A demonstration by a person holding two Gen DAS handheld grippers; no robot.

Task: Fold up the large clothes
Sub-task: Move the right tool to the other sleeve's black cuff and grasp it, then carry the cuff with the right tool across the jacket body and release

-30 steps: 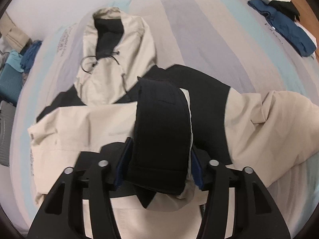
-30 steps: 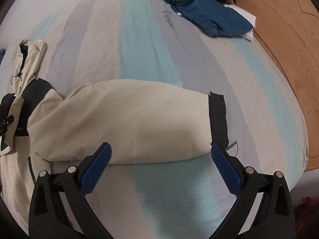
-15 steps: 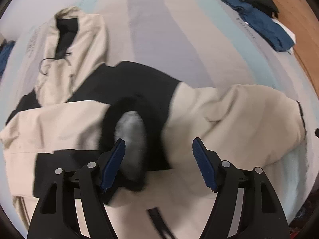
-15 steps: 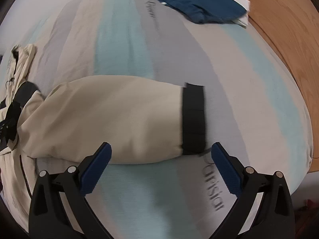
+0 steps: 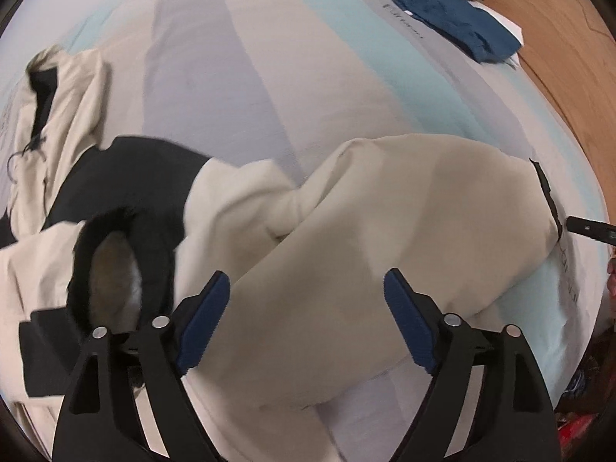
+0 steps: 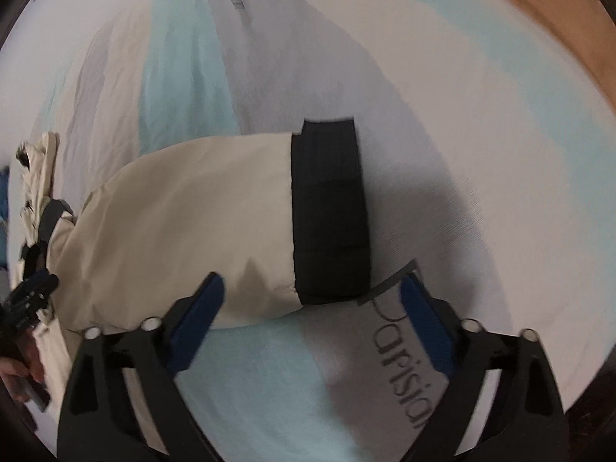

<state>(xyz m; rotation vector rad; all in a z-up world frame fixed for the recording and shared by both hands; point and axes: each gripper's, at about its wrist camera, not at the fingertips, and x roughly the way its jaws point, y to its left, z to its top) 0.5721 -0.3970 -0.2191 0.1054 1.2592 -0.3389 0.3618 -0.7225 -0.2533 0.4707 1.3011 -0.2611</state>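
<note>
A cream and black jacket (image 5: 346, 231) lies spread across a bed (image 5: 269, 77) covered in pale blue, grey and white stripes. In the left wrist view the jacket fills the middle and lower frame: its hood (image 5: 57, 88) lies at ten o'clock, and one sleeve, with its black cuff open toward the camera (image 5: 115, 269), lies across the body at eight o'clock. The left tongs (image 5: 304, 308) are spread wide and hold nothing, hovering over cream cloth at six o'clock.

In the right wrist view the other sleeve (image 6: 184, 231) stretches out flat from nine o'clock to the centre, ending in a broad black cuff (image 6: 327, 211). The right tongs (image 6: 313, 315) are also wide and empty, with the cuff's near corner lying between the fingertips at six o'clock. A blue garment (image 5: 450, 23) lies well apart at one o'clock in the left view, beside a wooden floor (image 5: 558, 57).

The step in hand appears to be taking this outstretched sleeve by its cuff to fold it over the body. To do it well, the right tongs should close on the cuff's full thickness, catching both layers but not the sheet beneath, then lift enough to clear the bed before carrying the sleeve across. The padded cloth will likely spring back, so it should be laid down and pressed flat.
</note>
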